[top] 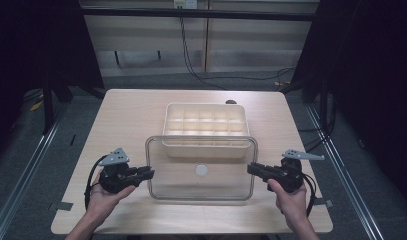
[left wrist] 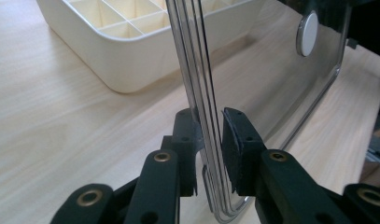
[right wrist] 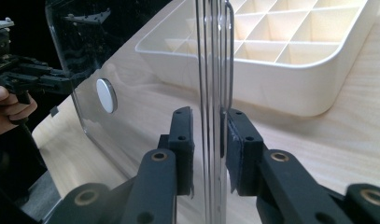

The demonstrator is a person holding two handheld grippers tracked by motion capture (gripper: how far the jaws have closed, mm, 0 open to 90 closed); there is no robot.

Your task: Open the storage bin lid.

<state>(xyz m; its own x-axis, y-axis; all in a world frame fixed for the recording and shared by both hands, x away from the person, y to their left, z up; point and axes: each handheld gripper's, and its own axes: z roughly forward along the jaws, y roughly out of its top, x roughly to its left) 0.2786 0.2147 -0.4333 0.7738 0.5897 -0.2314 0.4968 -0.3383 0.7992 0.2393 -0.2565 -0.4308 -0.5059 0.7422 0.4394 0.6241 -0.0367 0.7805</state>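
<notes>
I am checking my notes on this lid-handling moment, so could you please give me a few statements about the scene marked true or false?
1. The left tongs are shut on the clear lid's left edge. True.
2. The right tongs hang open, away from the lid. False: they are shut on its right edge.
3. The cream divided box stands behind the lid, partly under its far edge. True.
4. The lid's round white knob sits near a corner. False: it sits near the middle.
5. The box's compartments hold screws. False: those in sight look empty.
</notes>
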